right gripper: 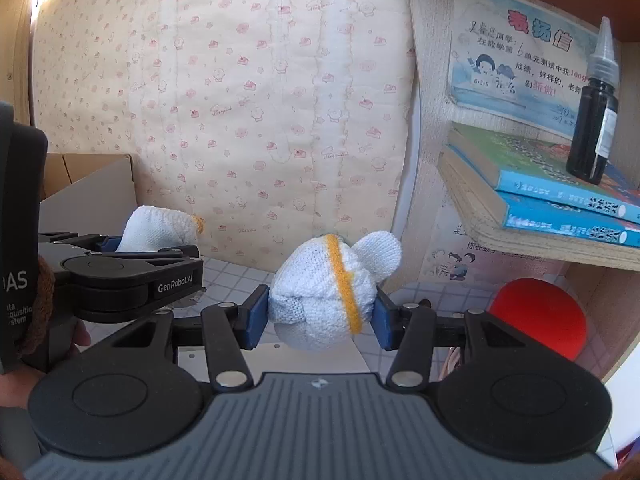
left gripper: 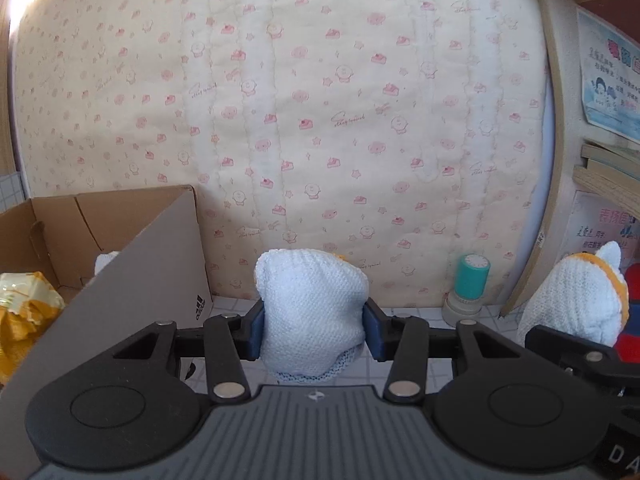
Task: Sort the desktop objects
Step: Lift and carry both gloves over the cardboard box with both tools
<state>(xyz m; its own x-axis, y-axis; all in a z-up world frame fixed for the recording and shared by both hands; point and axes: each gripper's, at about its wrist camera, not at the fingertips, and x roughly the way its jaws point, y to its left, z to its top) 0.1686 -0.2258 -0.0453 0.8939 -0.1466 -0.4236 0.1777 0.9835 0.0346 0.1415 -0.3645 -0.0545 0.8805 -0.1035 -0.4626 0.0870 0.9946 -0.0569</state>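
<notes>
My left gripper (left gripper: pixel 314 330) is shut on a balled white knit glove (left gripper: pixel 312 312) and holds it above the tiled desk, just right of a cardboard box (left gripper: pixel 132 276). My right gripper (right gripper: pixel 320 318) is shut on a second balled white knit glove with a yellow band (right gripper: pixel 324 300). In the right wrist view the left gripper (right gripper: pixel 120 244) with its glove (right gripper: pixel 154 228) is to the left; in the left wrist view the right gripper's glove (left gripper: pixel 572 296) is at the far right.
The cardboard box holds a yellow packet (left gripper: pixel 24 308) and something white (left gripper: pixel 106 260). A teal stamp (left gripper: pixel 470 288) stands by the patterned back wall. A shelf (right gripper: pixel 540 240) on the right carries books (right gripper: pixel 560 196) and a dark dropper bottle (right gripper: pixel 596 120); a red object (right gripper: pixel 540 320) sits below it.
</notes>
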